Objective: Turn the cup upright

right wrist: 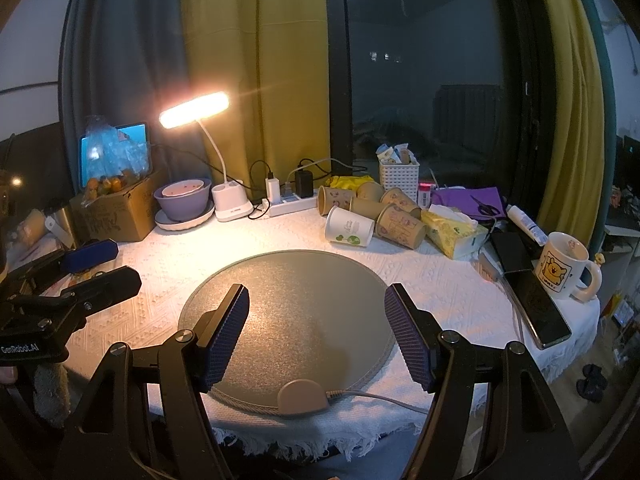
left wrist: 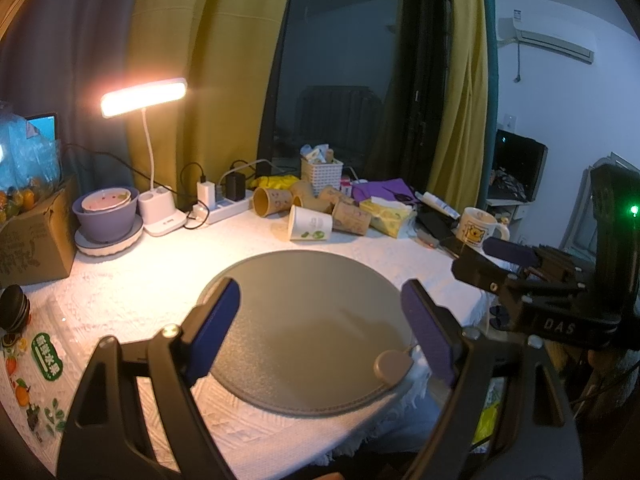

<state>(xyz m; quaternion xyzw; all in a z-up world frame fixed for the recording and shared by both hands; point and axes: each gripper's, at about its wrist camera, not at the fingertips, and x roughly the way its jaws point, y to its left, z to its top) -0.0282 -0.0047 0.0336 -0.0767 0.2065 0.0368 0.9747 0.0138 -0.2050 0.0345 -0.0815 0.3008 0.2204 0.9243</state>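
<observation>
A white paper cup with green print (left wrist: 310,228) (right wrist: 349,227) lies on its side at the far edge of the round grey mat (left wrist: 304,304) (right wrist: 288,300). Several brown paper cups (left wrist: 272,201) (right wrist: 400,226) lie on their sides behind it. My left gripper (left wrist: 324,332) is open and empty, over the mat's near part. My right gripper (right wrist: 316,336) is open and empty, also over the mat's near part. The right gripper shows at the right of the left wrist view (left wrist: 504,256); the left gripper shows at the left of the right wrist view (right wrist: 96,264).
A lit desk lamp (right wrist: 194,110), a purple bowl (right wrist: 182,200), a power strip (right wrist: 286,204) and a cardboard box (right wrist: 116,212) stand at the back left. A white basket (right wrist: 399,176), tissue pack (right wrist: 452,232), phones (right wrist: 536,300) and a bear mug (right wrist: 564,270) crowd the right.
</observation>
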